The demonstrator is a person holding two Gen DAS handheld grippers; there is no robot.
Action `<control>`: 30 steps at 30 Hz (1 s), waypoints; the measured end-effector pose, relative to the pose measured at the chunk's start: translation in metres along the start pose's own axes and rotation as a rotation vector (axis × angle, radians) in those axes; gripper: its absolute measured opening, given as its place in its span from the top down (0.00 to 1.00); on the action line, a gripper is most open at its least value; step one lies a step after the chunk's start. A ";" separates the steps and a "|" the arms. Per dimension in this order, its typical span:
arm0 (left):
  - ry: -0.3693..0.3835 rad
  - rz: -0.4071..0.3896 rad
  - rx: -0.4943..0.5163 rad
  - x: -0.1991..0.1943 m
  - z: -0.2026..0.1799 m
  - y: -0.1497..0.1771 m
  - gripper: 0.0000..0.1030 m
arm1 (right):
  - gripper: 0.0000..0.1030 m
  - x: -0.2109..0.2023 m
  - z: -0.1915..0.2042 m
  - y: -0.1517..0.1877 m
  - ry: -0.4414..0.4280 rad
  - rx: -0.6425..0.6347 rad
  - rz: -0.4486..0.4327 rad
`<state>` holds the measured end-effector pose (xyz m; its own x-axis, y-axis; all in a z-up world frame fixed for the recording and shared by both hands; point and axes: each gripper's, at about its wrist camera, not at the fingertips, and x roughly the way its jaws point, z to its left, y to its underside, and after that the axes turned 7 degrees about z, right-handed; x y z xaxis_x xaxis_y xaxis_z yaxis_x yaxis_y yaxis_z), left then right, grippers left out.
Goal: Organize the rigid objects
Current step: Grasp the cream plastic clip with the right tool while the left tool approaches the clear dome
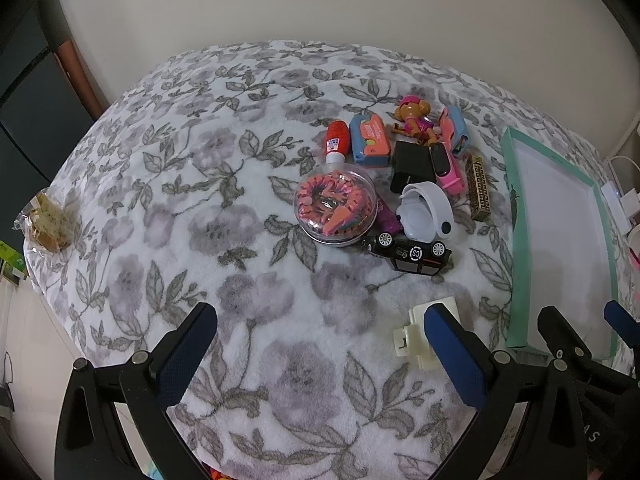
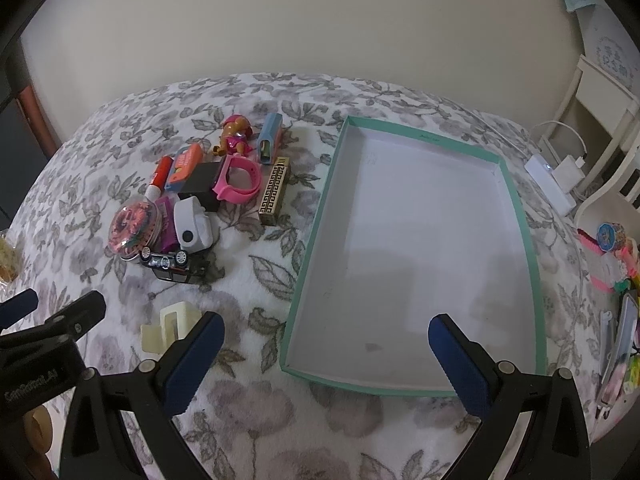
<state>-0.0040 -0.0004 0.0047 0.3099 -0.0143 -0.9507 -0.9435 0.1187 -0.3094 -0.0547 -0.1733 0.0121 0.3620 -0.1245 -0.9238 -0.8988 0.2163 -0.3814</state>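
A pile of small rigid toys lies on a floral blanket: a clear dome with orange rings (image 1: 335, 208) (image 2: 134, 229), a black toy car (image 1: 412, 254) (image 2: 170, 263), a white band (image 1: 426, 210) (image 2: 193, 225), a pink watch (image 2: 237, 182), a gold bar (image 1: 479, 187) (image 2: 274, 191), a doll (image 1: 414, 118) (image 2: 234, 134). A cream hair clip (image 1: 420, 332) (image 2: 168, 330) lies nearest. A teal-rimmed box (image 2: 310, 248) (image 1: 520, 240) with nothing inside lies to the right. My left gripper (image 1: 320, 344) is open above the blanket. My right gripper (image 2: 326, 354) is open over the box's near edge.
A wrapped snack (image 1: 48, 220) sits at the blanket's left edge. A white power strip with chargers (image 2: 554, 178) lies at the right. Colourful hair accessories (image 2: 612, 248) lie at the far right. A plain wall stands behind.
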 end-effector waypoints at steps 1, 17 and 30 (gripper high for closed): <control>0.007 0.007 -0.005 0.000 0.002 -0.001 0.00 | 0.00 -0.002 0.001 0.000 -0.005 -0.003 -0.005; 0.010 0.048 -0.118 0.015 0.053 -0.033 0.00 | 0.00 0.008 0.042 -0.027 -0.174 -0.049 0.081; 0.029 0.104 -0.168 0.046 0.064 -0.032 0.00 | 0.06 0.046 0.083 -0.015 -0.206 -0.173 0.211</control>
<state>0.0481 0.0591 -0.0274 0.2086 -0.0395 -0.9772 -0.9773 -0.0464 -0.2068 -0.0042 -0.1016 -0.0278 0.1898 0.1077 -0.9759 -0.9815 0.0469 -0.1858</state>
